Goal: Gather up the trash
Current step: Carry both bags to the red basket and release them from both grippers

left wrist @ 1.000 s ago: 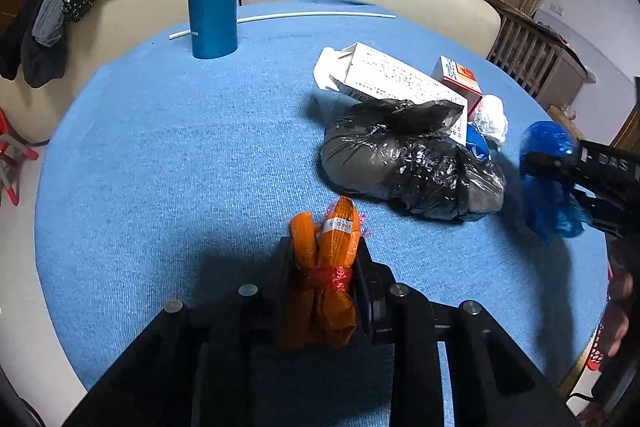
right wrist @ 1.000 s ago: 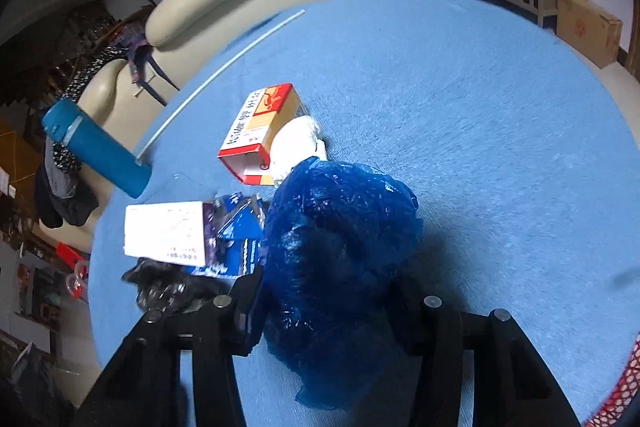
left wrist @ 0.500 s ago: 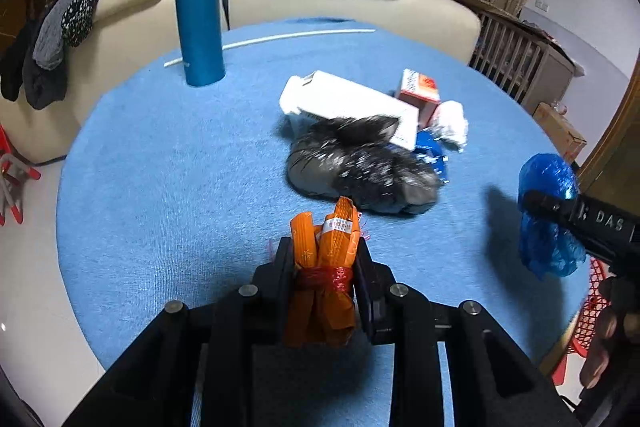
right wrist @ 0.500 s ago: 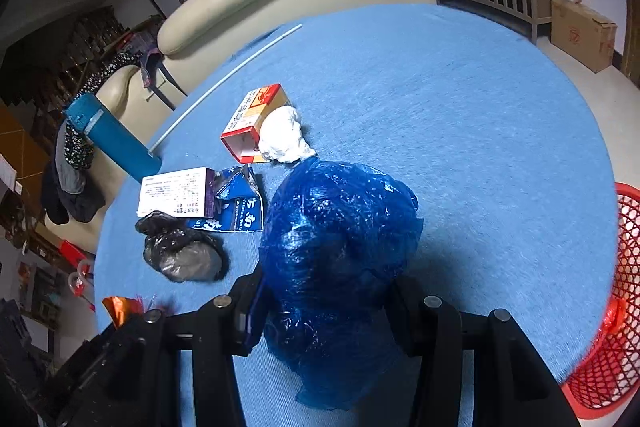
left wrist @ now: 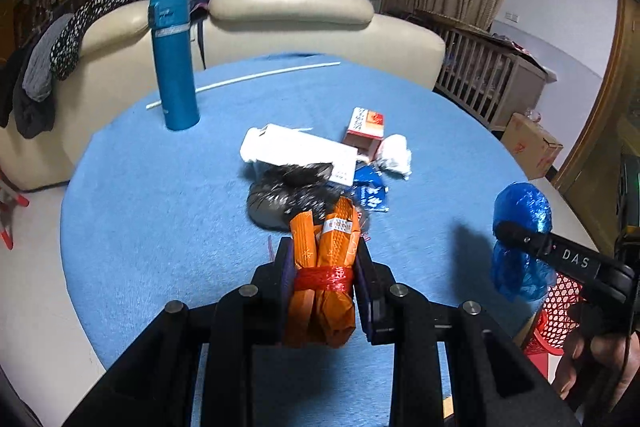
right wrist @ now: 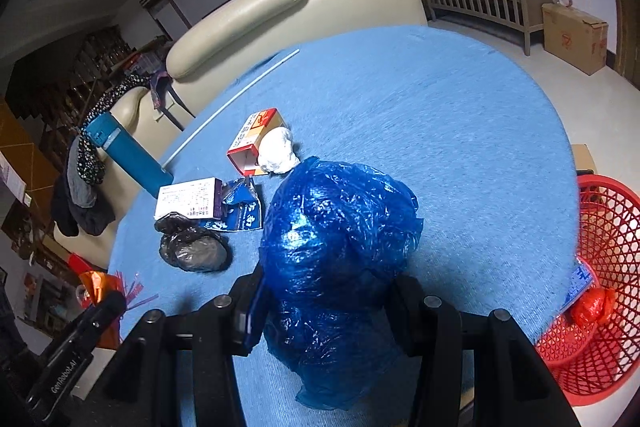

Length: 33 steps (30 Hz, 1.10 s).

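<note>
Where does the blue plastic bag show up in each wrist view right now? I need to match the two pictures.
Left wrist view: blue plastic bag at far right, clamped in the right gripper, near the table's edge.
Right wrist view: blue plastic bag at centre bottom, filling the space between the gripper's fingers.
Shared landmark: the red-and-white box beside the white crumpled wad.

A: Surface? 
B: Round table (left wrist: 132, 211), blue cloth cover, reaching ahead of both sets of jaws.

A: What's on it? 
B: Black bag (left wrist: 288, 197) just ahead of the left jaws. Behind it a white box (left wrist: 300, 149), blue carton (left wrist: 370, 191), red-and-white box (left wrist: 364, 127) and white paper wad (left wrist: 396, 157), bunched and touching. Blue bottle (left wrist: 172, 63) upright, far-left. White rod (left wrist: 244, 81) lying flat at the far edge.

A: Right side? 
B: Bare cloth ahead-right of the right jaws.
</note>
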Each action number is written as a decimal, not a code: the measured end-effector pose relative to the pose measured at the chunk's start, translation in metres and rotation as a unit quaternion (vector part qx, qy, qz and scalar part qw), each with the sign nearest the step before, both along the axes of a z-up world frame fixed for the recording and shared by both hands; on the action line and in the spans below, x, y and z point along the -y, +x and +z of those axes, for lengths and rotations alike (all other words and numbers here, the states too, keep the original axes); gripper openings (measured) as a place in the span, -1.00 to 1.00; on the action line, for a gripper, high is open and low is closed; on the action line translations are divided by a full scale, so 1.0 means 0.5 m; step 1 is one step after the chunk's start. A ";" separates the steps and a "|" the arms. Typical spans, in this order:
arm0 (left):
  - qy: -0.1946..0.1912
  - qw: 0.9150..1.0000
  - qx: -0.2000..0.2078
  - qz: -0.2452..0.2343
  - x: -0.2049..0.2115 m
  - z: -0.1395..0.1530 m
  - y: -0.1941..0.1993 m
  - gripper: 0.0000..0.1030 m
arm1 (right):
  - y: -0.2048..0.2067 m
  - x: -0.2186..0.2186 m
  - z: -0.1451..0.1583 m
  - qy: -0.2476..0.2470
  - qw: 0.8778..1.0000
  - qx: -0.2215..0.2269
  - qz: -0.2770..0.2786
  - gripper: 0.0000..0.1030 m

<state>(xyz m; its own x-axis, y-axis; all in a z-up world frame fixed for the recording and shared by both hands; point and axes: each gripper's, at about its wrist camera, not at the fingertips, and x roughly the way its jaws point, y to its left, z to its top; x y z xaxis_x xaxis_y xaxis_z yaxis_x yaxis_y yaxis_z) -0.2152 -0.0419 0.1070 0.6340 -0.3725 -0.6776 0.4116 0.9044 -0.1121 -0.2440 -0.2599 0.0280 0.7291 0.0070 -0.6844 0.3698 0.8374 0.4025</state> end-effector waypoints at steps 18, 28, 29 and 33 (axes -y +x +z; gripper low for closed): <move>0.031 0.997 0.028 -0.065 0.131 0.033 -0.056 -0.43 | -0.107 0.084 0.010 0.014 0.998 0.027 -0.048 0.03; 0.046 0.990 0.046 -0.128 0.252 0.050 -0.106 -0.43 | -0.190 0.163 0.014 0.005 0.995 0.026 -0.097 0.03; 0.047 0.989 0.046 -0.133 0.263 0.051 -0.111 -0.43 | -0.199 0.172 0.015 0.003 0.994 0.026 -0.102 0.03; 0.052 0.985 0.053 -0.154 0.300 0.056 -0.133 -0.43 | -0.231 0.202 0.016 0.002 0.992 0.028 -0.121 0.03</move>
